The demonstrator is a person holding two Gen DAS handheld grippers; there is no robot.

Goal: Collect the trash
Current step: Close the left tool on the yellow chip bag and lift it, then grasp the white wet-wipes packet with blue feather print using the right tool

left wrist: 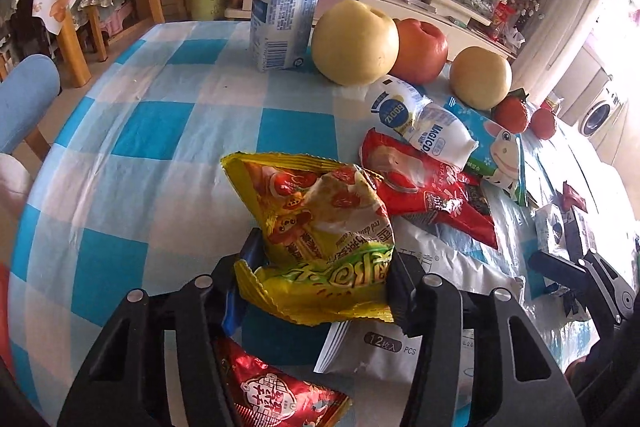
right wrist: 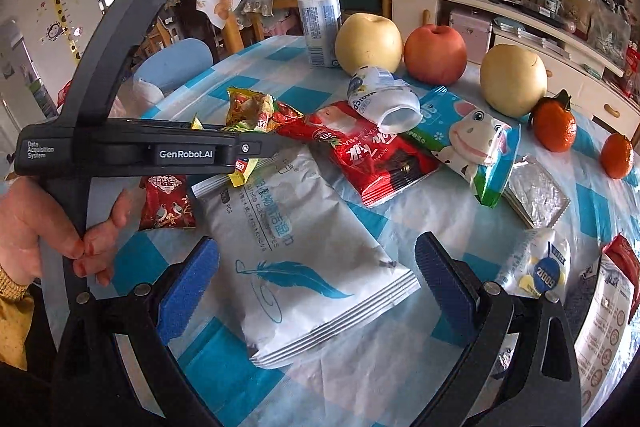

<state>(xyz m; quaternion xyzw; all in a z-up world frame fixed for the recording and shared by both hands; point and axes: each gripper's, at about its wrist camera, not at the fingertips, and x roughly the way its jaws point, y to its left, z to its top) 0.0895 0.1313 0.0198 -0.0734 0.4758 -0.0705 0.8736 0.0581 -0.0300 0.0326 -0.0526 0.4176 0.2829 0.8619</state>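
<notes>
Yellow snack wrapper (left wrist: 316, 239) sits pinched in the left gripper (left wrist: 320, 279); the right gripper (right wrist: 316, 275) gapes over a white pouch (right wrist: 304, 251) on the surface (left wrist: 152, 131).

Bright daylight floods in from the right in the left wrist view, washing out that edge of the blue-and-white checked cloth-covered bench (left wrist: 160, 131). Both views stay sharp at centre, with fisheye bending and dark corners.

The yellow snack wrapper (left wrist: 316, 239) is glossy crinkled film; the white pouch (right wrist: 304, 259) looks matt, perhaps plastic. The checked tablecloth (left wrist: 160, 131) is smooth cloth, and the gripper pads (right wrist: 188, 279) rough blue foam.
</notes>
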